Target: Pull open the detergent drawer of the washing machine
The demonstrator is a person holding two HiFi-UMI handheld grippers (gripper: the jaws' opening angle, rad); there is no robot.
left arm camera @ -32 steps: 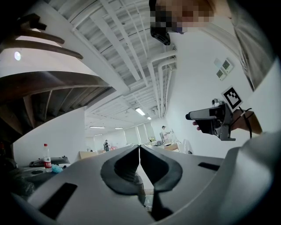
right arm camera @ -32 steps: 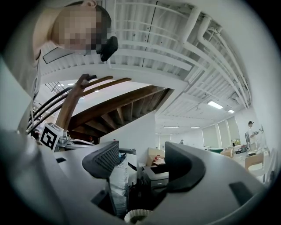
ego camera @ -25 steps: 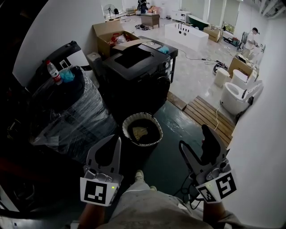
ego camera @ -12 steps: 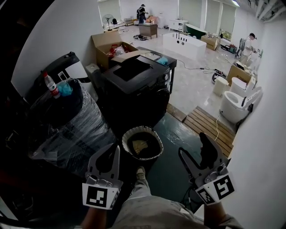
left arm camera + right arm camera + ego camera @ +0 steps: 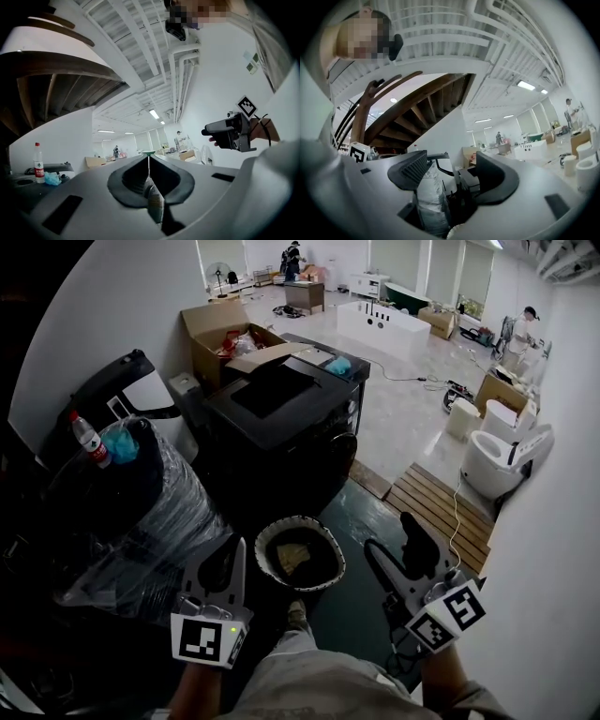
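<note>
The black washing machine stands ahead in the head view, with its round door on the right-hand face; I cannot make out the detergent drawer. Both grippers hang well short of it, above the person's legs. My left gripper is shut with nothing in it; its pads meet in a thin line. My right gripper is open and holds nothing. In the right gripper view the machine shows far off between the spread pads.
A round woven basket sits on the floor between me and the machine. A plastic-wrapped bundle with a bottle on top stands left. An open cardboard box is behind, a wooden slat platform and toilet right.
The washing machine and basket have come nearer in the head view. Both grippers travelled forward with the person and a little lower. The right gripper rolled slightly. Neither gripper's jaws changed.
</note>
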